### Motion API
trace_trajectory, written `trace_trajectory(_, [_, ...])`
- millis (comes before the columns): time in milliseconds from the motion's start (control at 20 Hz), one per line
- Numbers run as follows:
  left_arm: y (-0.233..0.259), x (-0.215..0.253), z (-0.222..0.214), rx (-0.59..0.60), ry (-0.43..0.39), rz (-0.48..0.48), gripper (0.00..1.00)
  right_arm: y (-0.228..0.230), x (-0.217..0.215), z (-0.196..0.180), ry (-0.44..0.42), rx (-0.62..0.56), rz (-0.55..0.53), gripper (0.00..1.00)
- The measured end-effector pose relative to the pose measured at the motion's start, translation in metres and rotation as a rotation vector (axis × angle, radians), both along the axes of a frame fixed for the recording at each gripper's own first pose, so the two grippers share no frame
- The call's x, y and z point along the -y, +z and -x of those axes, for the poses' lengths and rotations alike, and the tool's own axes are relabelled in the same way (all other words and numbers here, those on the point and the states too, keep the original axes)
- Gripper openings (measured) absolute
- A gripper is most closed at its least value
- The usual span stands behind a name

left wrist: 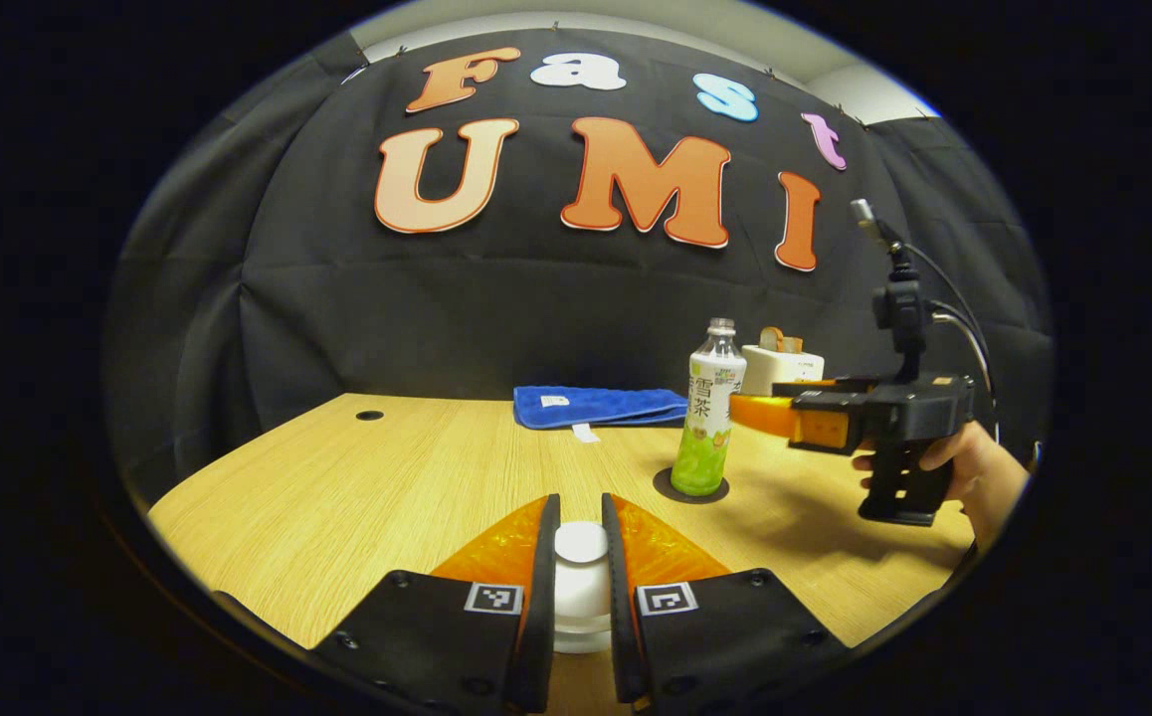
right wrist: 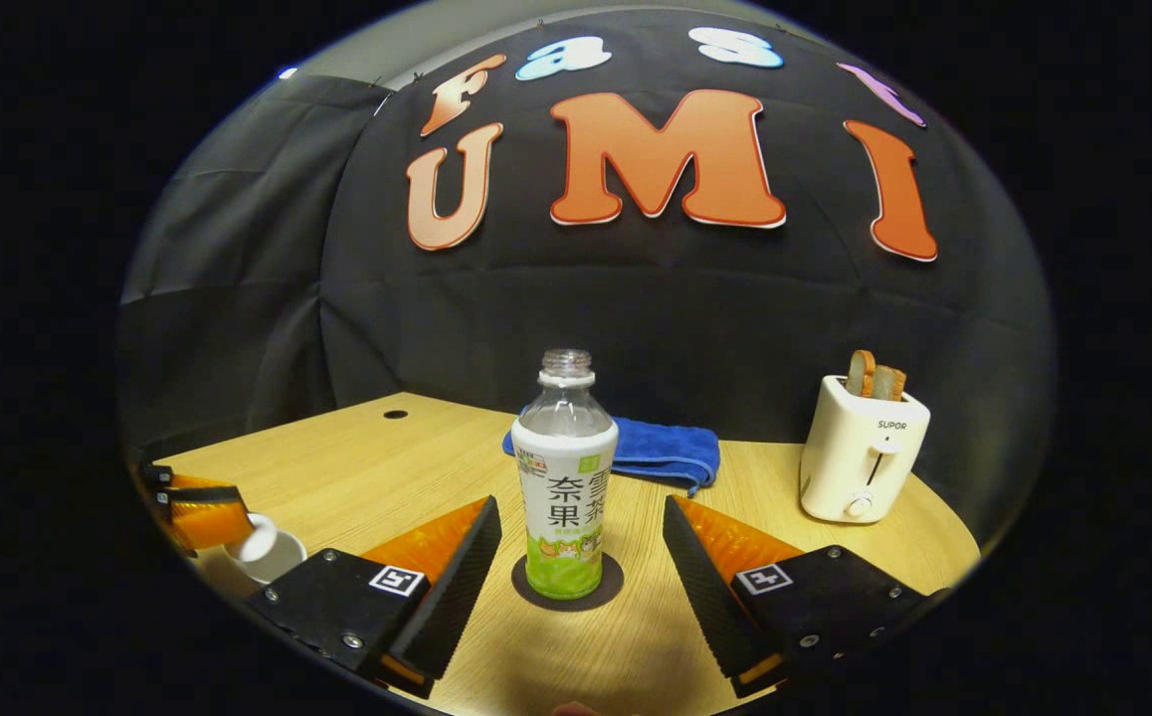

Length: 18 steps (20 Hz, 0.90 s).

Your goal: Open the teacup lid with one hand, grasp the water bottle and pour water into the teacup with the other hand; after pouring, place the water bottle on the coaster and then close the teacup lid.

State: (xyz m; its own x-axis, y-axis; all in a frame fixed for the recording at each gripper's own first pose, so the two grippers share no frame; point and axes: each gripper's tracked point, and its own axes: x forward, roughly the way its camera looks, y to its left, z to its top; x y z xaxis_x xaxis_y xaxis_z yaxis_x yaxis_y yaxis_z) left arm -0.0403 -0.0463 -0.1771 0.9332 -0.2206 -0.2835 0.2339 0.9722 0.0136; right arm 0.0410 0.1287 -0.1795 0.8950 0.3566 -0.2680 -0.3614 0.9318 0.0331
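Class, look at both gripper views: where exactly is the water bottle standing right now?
The water bottle stands upright on the dark coaster, centred between the open right gripper's fingers, in front of the blue towel.

The uncapped water bottle (right wrist: 566, 477) stands upright on the dark round coaster (right wrist: 567, 594); the white teacup lid (left wrist: 581, 544) sits on the teacup (left wrist: 581, 607).

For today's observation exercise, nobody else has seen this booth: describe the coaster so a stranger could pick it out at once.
Start at the wooden table and find the blue towel folded at its back edge. Just in front of it stands an uncapped water bottle; the coaster is the dark round disc under its base. It is the only flat dark thing there, unlike the cream toaster nearby.
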Motion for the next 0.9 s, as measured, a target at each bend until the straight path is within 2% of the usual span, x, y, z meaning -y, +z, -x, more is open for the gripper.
trace_trajectory(50, [-0.004,0.002,0.001,-0.012,-0.002,0.000,0.25,0.005,0.004,0.003,-0.006,0.013,-0.006,0.98])
trace_trajectory(100, [-0.008,0.003,0.001,-0.023,-0.003,-0.007,0.28,0.009,0.007,0.007,-0.009,0.022,-0.011,0.98])
trace_trajectory(150, [-0.012,0.002,-0.001,-0.028,0.000,-0.018,0.25,0.013,0.008,0.010,-0.010,0.029,-0.016,0.98])
trace_trajectory(300, [-0.020,0.002,-0.001,-0.049,0.008,-0.036,0.28,0.021,0.013,0.021,-0.013,0.051,-0.010,0.98])
trace_trajectory(350, [-0.022,0.002,-0.001,-0.054,0.009,-0.039,0.25,0.024,0.014,0.024,-0.014,0.057,-0.005,0.98])
trace_trajectory(400, [-0.022,0.002,-0.001,-0.055,0.008,-0.043,0.28,0.025,0.014,0.028,-0.011,0.066,-0.002,0.98])
trace_trajectory(650, [-0.024,0.003,-0.002,-0.043,0.004,-0.087,0.28,0.033,0.012,0.041,0.009,0.097,0.017,0.98])
trace_trajectory(700, [-0.024,0.003,-0.002,-0.043,0.003,-0.092,0.33,0.034,0.012,0.041,0.012,0.100,0.017,0.98])
trace_trajectory(800, [-0.021,-0.001,-0.002,-0.037,0.016,-0.107,0.34,0.037,0.011,0.044,0.015,0.102,0.013,0.98])
trace_trajectory(900, [-0.006,-0.003,-0.001,-0.005,0.021,-0.122,0.47,0.041,0.010,0.051,0.018,0.112,0.005,0.98])
